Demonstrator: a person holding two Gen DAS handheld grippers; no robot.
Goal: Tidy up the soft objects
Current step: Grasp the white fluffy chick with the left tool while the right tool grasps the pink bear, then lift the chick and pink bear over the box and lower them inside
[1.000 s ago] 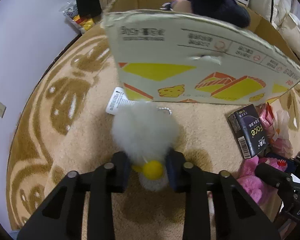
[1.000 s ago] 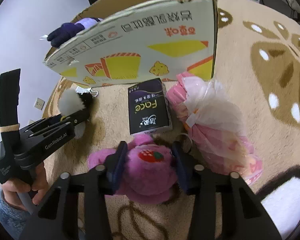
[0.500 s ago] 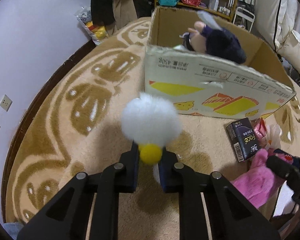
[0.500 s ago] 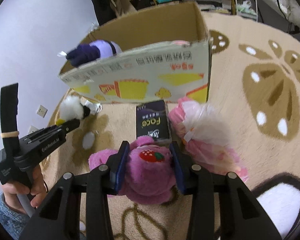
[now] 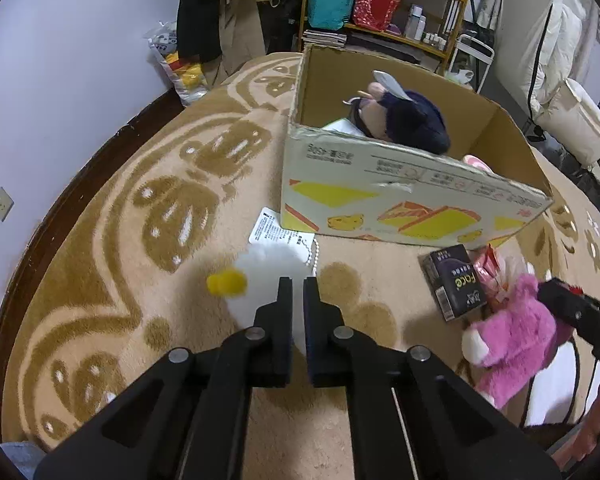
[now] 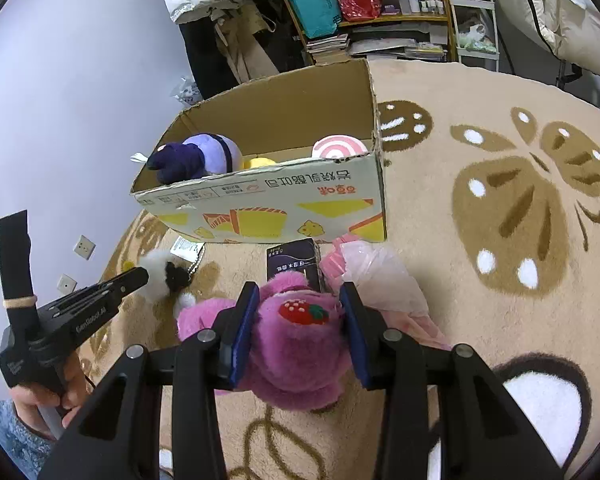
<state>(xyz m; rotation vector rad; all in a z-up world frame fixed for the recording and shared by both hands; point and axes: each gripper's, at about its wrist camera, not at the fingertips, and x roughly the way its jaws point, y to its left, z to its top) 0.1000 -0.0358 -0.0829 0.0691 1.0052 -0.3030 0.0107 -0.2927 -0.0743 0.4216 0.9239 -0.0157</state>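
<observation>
White fluffy toy [image 5: 268, 280] partly hidden behind left gripper [image 5: 297, 292], jaws clamped on it above the carpet. Right gripper [image 6: 300, 320] clamps pink plush [image 6: 300, 344]. Cardboard box [image 6: 284, 208] holds purple plush [image 6: 192, 158].

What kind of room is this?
Probably a bedroom or living room at home: a patterned beige carpet covers the floor, a cluttered shelf stands at the back, and plush toys sit in a cardboard box.
</observation>
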